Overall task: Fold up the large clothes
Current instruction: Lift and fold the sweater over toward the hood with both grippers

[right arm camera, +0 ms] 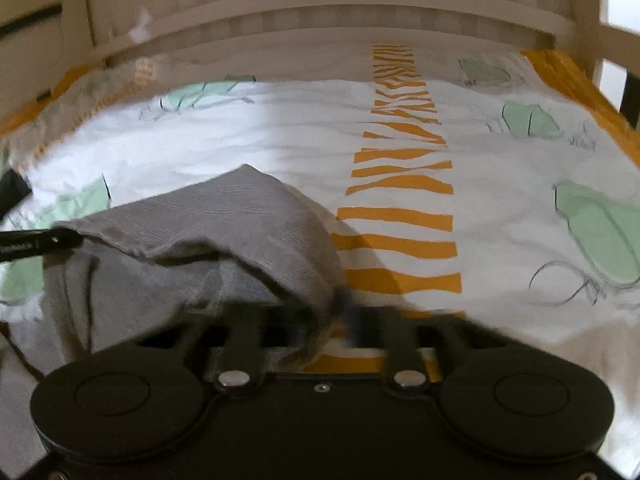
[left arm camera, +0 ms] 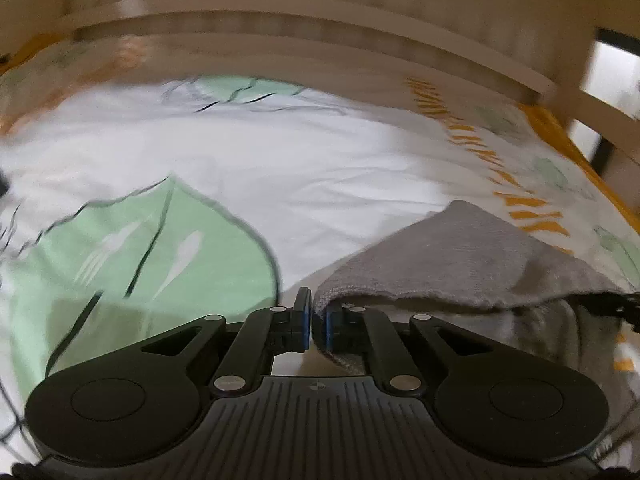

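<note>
A grey garment [left arm camera: 460, 256] is held up over a bed. My left gripper [left arm camera: 316, 320] is shut on its edge, with the cloth pinched between the blue pads and draping to the right. In the right wrist view the same grey garment [right arm camera: 224, 224] hangs to the left, and my right gripper [right arm camera: 336, 316] is shut on its other edge, blurred by motion. The tip of the left gripper [right arm camera: 36, 242] shows at the far left of the right wrist view, and the right gripper's tip [left arm camera: 612, 300] at the far right of the left wrist view.
The bed sheet [right arm camera: 280, 128] is white with green leaf prints and an orange striped band [right arm camera: 400, 216]. A pale wooden bed frame rail [left arm camera: 320, 12] runs along the far side, with slats at the right [left arm camera: 600, 80].
</note>
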{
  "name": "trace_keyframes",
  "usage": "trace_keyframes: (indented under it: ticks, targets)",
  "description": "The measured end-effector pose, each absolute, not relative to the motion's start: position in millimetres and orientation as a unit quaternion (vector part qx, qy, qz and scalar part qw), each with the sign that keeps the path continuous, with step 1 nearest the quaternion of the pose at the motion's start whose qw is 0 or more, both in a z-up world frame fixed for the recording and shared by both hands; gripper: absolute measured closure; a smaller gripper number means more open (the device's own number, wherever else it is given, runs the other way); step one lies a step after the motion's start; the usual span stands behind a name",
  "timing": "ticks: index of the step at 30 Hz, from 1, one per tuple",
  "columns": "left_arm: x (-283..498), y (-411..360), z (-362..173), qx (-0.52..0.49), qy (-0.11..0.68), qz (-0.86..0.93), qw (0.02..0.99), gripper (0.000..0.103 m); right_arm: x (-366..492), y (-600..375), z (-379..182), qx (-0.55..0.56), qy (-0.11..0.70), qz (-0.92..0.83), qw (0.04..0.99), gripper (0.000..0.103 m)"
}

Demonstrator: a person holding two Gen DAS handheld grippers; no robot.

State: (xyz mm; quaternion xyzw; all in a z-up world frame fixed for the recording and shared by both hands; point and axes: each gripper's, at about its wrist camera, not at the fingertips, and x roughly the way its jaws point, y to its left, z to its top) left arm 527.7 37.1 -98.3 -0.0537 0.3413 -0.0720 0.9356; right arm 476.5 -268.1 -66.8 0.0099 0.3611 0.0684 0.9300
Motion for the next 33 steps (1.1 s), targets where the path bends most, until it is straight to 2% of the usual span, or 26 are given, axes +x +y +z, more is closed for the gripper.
trace_keyframes:
  ticks: [2,4,6,9,13,14,15,16,19,21,23,25,27,30,31,33]
  targets:
    - [525,36,-100,-0.049,0.347,-0.072,0.934,0.092,477,-260,-59,-0.022,0.346,0.077,0.935,0.091]
    - [524,23,-100,0.011,0.348,-0.104,0.932,0.091,475,-254,-48,-0.04,0.324,0.09,0.941,0.091]
    - [523,4,-96,0.084,0.33,-0.129,0.931,0.082,476,-254,-42,-0.031,0.322,0.097,0.941,0.089]
    - [527,-13,-92,0.121,0.323,-0.145,0.927,0.071,479,-256,-44,-0.017,0.33,0.098,0.939,0.086]
    - [547,-25,-90,0.146,0.344,-0.133,0.918,0.071,483,-258,-49,-0.01,0.338,0.092,0.937,0.084]
    - [550,-24,-90,0.139,0.346,-0.13,0.919,0.074,484,-260,-49,-0.006,0.341,0.092,0.936,0.084]
    - [554,-17,-85,0.116,0.343,-0.112,0.925,0.083,484,-261,-50,-0.005,0.343,0.092,0.935,0.084]
    - [554,-7,-83,0.087,0.335,-0.09,0.934,0.086,485,-261,-50,-0.007,0.345,0.091,0.934,0.084]
    - [544,32,-63,-0.052,0.289,-0.07,0.953,0.085,483,-263,-42,-0.019,0.331,0.087,0.939,0.088]
    - [528,48,-57,-0.094,0.257,-0.068,0.959,0.083,471,-271,-30,-0.001,0.291,0.093,0.952,0.088]
    - [509,52,-58,-0.08,0.233,-0.07,0.967,0.081,455,-278,-24,0.024,0.243,0.117,0.963,0.088]
    - [501,52,-70,-0.037,0.248,-0.078,0.965,0.079,443,-275,-30,0.005,0.23,0.133,0.964,0.087]
    - [505,48,-84,0.012,0.291,-0.088,0.953,0.078,443,-267,-48,-0.038,0.269,0.128,0.954,0.087]
    - [509,47,-105,0.066,0.354,-0.1,0.928,0.068,447,-263,-78,-0.073,0.333,0.112,0.933,0.087]
    - [509,46,-109,0.071,0.367,-0.107,0.921,0.068,447,-264,-87,-0.078,0.349,0.101,0.928,0.086]
    - [505,49,-107,0.069,0.365,-0.119,0.921,0.067,445,-269,-96,-0.068,0.364,0.09,0.925,0.079]
